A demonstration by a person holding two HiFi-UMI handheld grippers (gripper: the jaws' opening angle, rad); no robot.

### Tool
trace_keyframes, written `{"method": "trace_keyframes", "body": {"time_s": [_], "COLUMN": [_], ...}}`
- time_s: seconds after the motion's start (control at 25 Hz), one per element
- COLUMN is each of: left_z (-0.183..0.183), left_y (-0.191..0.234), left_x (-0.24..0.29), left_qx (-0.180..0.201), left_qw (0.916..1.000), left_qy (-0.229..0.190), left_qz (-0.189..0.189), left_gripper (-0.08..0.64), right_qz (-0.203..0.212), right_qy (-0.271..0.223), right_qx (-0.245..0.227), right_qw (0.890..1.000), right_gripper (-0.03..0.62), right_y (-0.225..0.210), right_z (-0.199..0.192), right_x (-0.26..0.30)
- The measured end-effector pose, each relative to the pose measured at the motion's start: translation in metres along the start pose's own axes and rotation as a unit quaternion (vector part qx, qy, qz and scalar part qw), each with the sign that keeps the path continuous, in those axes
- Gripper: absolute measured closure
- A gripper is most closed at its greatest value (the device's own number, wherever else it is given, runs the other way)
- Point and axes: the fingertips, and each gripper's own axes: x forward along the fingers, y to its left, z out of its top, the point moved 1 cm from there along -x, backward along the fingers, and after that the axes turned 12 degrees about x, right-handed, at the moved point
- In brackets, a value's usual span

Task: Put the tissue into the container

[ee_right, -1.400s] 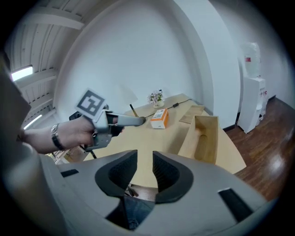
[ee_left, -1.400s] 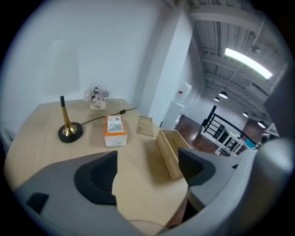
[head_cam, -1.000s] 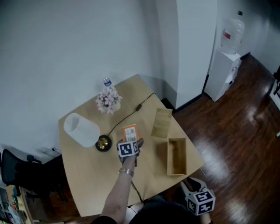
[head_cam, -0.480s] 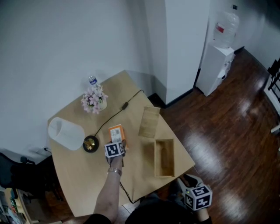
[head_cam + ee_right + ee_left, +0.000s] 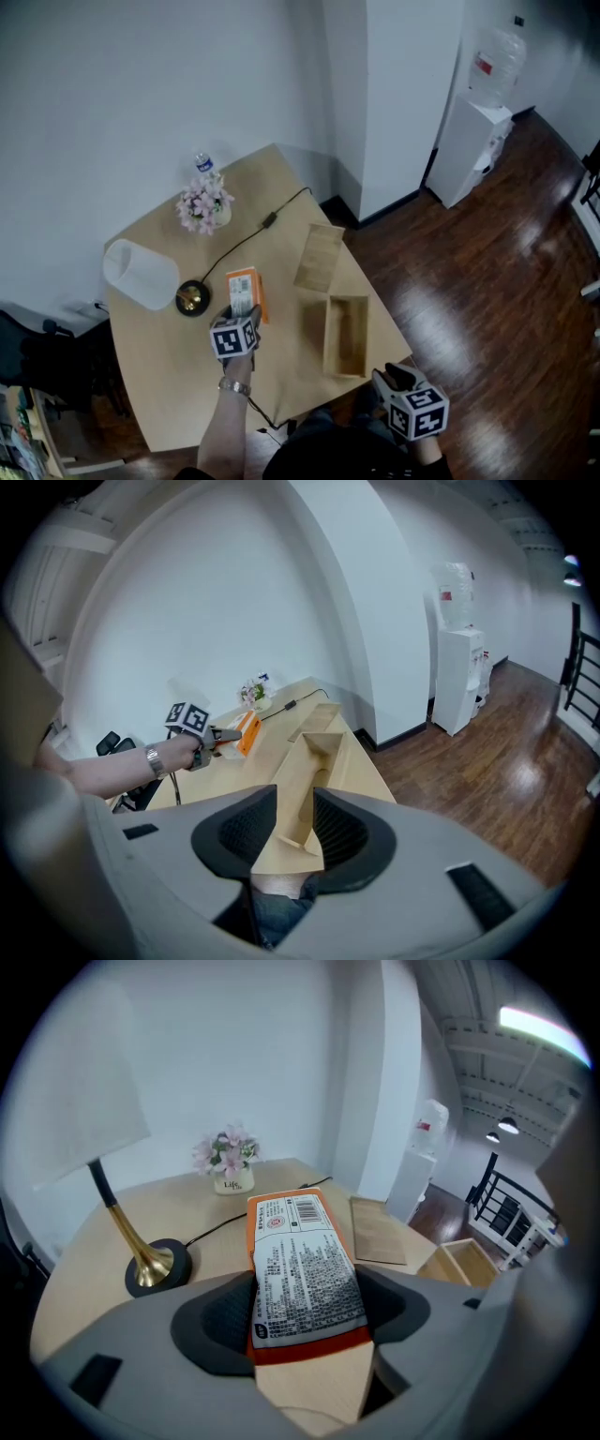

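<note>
The tissue pack [image 5: 246, 292], orange with a white printed label, lies on the wooden table [image 5: 169, 375] beside the lamp base. My left gripper [image 5: 240, 321] reaches over its near end. In the left gripper view the pack [image 5: 300, 1269] sits between the two dark pads, which are closing and touch both of its long edges. The container, an open wooden box [image 5: 347, 335], stands to the right near the table's edge, with its flat lid [image 5: 320, 256] lying beyond it. My right gripper [image 5: 389, 377] hangs off the table's near corner, open, nothing between its pads [image 5: 337, 832]; the box [image 5: 319, 752] lies ahead of it.
A lamp with a white shade [image 5: 141, 274] and brass base [image 5: 192, 297] stands left of the pack, its black cable [image 5: 253, 234] crossing the table. A flower pot [image 5: 204, 202] and a bottle [image 5: 202, 162] sit at the far corner. A water dispenser [image 5: 478, 141] stands on the dark floor.
The head view has swung about. My left gripper has stayed at the near end of the tissue pack, and my right gripper has risen a little toward the table's corner.
</note>
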Motion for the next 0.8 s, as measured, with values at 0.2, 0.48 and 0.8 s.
{"method": "trace_keyframes", "body": {"time_s": [0.2, 0.48, 0.8], "left_z": [0.005, 0.010, -0.001], "left_y": [-0.078, -0.204, -0.258], "left_x": [-0.086, -0.117, -0.070], "left_qx": [0.008, 0.012, 0.073], "left_qw": [0.9974, 0.9889, 0.9933], "left_qy": [-0.047, -0.054, -0.020], "left_qz": [-0.054, -0.138, -0.087], "left_gripper": [0.222, 0.222, 0.222], "right_qz": [0.010, 0.017, 0.011], "right_qy": [-0.005, -0.004, 0.005], "right_qx": [-0.006, -0.012, -0.012], "right_qw": [1.000, 1.000, 1.000], "right_gripper": [0.466, 0.466, 0.466], "right_y": [-0.007, -0.020, -0.042], "right_z": [0.006, 0.008, -0.003], "right_x": [0.001, -0.005, -0.014]}}
